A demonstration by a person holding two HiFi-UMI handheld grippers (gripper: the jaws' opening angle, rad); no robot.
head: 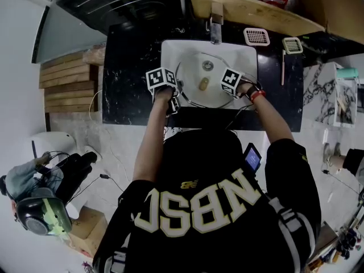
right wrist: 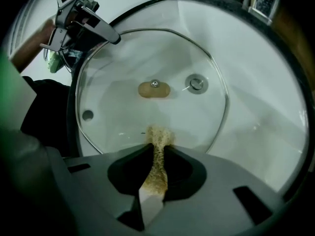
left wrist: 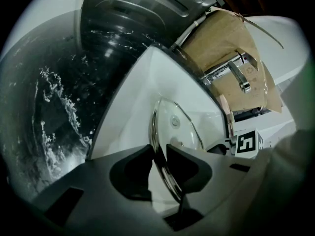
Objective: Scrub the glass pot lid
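Note:
The glass pot lid (head: 193,73) stands tilted in the white sink (head: 170,50), its tan knob (head: 203,84) facing me. My left gripper (head: 172,89) is at the lid's left edge. In the left gripper view its jaws are shut on the metal rim (left wrist: 158,154), with the lid (left wrist: 174,124) seen edge-on. My right gripper (head: 225,87) is at the lid's right side, shut on a tan scrub sponge (right wrist: 158,154). The sponge's tip touches the glass (right wrist: 123,112) below the knob (right wrist: 154,89). The left gripper (right wrist: 107,36) also shows at the top left of the right gripper view.
A chrome faucet (head: 216,30) rises behind the sink, and the drain (right wrist: 197,84) shows through the glass. Black marbled countertop (head: 131,67) surrounds the basin. Two white strainers (head: 256,36) (head: 292,45) lie at the right. Cardboard (left wrist: 221,38) lines the wall behind the tap.

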